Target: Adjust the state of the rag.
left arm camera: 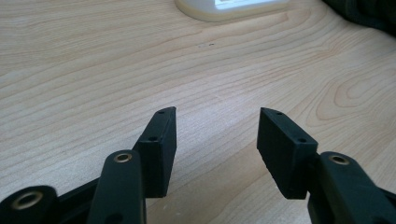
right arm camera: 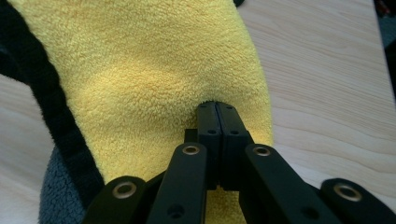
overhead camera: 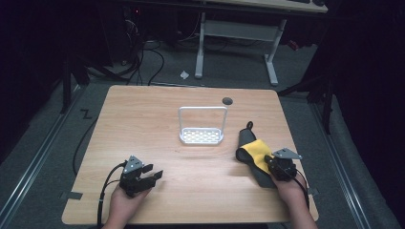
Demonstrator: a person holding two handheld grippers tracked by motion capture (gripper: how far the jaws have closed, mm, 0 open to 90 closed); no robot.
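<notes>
The worktop (overhead camera: 143, 119) carries one white wire rack (overhead camera: 201, 126) at its centre and two cloths at the right: one yellow cloth (overhead camera: 260, 151) atop one grey cloth (overhead camera: 248, 139). The right hand-held gripper (overhead camera: 274, 164) pinches the yellow cloth; the left hand-held gripper (overhead camera: 152, 172) gapes, empty.

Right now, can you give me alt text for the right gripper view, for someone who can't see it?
The right gripper has its two black jaws closed together, pinching the surface of a fluffy yellow cloth. The cloth has a black edge and lies over a grey cloth on a light wooden table.
</notes>
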